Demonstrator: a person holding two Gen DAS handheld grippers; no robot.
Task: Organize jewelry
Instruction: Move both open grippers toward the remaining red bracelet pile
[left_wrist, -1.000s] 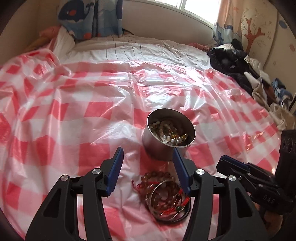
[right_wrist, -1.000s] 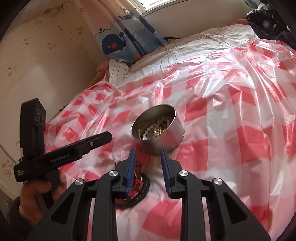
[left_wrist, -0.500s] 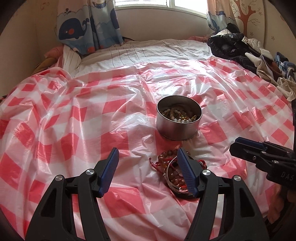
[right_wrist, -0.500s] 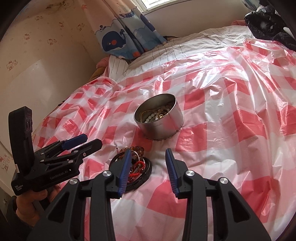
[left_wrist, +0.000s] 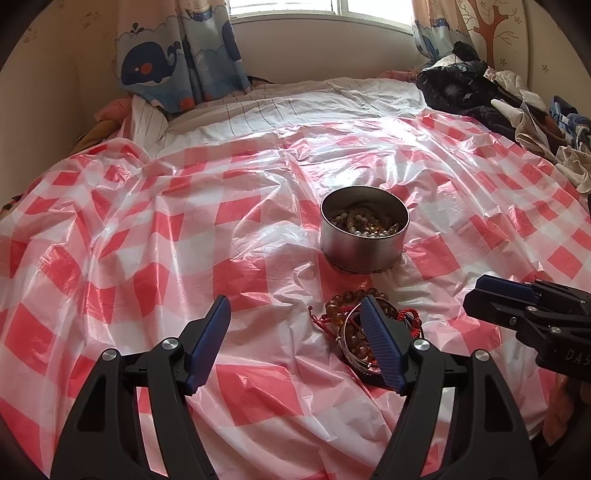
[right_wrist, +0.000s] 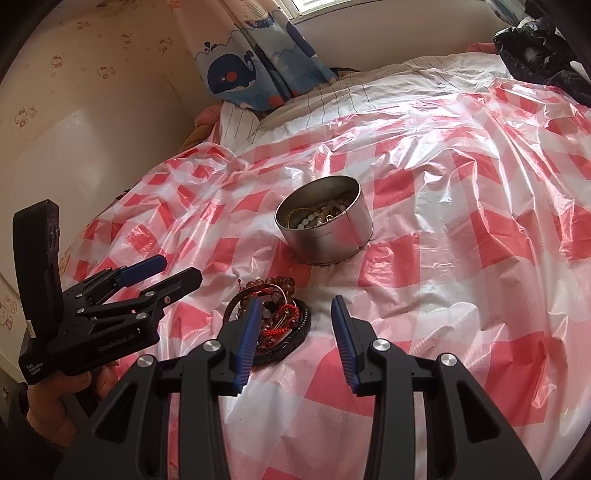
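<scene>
A round silver tin (left_wrist: 364, 230) holding bead jewelry stands on the red-and-white checked plastic sheet (left_wrist: 147, 236); it also shows in the right wrist view (right_wrist: 325, 225). In front of it lies a pile of bracelets (left_wrist: 354, 325): amber beads, red cord and metal bangles, also seen in the right wrist view (right_wrist: 273, 317). My left gripper (left_wrist: 295, 314) is open and empty, above the sheet just left of the pile. My right gripper (right_wrist: 293, 314) is open and empty, just right of the pile.
The sheet covers a bed. A striped white quilt (left_wrist: 295, 103) and a whale-print curtain (left_wrist: 166, 62) lie at the far end. Dark clothes (left_wrist: 480, 88) are heaped at the far right. A wall (right_wrist: 92, 122) runs along the left.
Both grippers have pulled back and risen away from the tin. The right gripper's jaws have opened wider. The tin and bracelet pile have stayed in place.
</scene>
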